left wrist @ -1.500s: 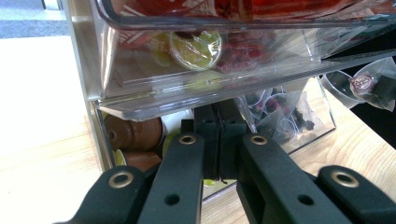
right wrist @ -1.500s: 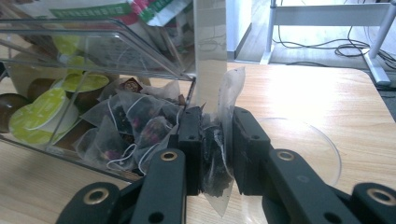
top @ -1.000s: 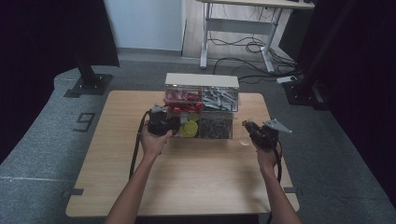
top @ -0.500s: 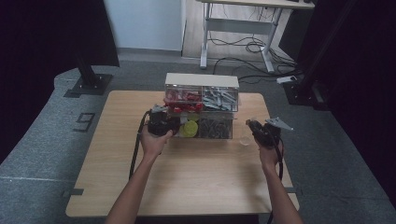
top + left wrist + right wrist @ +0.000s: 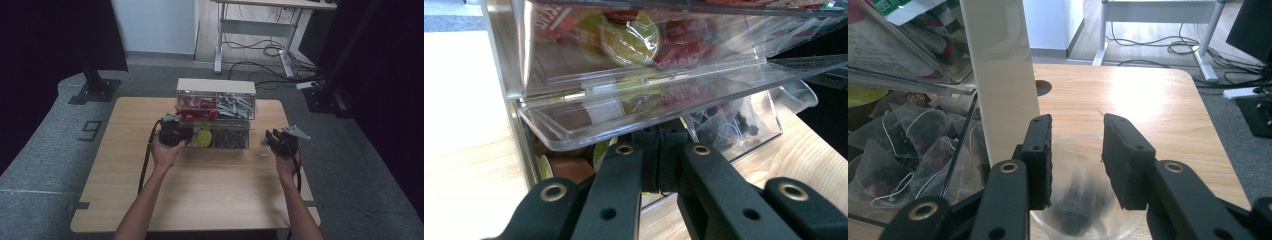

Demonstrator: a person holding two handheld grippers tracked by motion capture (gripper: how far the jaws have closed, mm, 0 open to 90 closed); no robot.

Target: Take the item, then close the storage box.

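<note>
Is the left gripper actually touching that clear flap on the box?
Touching. In the left gripper view, the left gripper has its jaws shut on the lower edge of the clear flap, which stands lifted from the organizer box.

Black left gripper (image 5: pixel 181 136), black right gripper (image 5: pixel 270 138) (grey three-cornered plate on top), brass-ringed screws, trailing black cables, bare forearms

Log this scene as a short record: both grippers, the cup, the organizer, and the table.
left gripper: shut, tips under the raised clear flap of the organizer; a grip on it can't be confirmed
right gripper: jaws have just been opening, nothing between the pads
clear cup: below the right gripper, with a dark tea bag inside
organizer's lower compartment: pyramid tea bags
table: light wood
</note>
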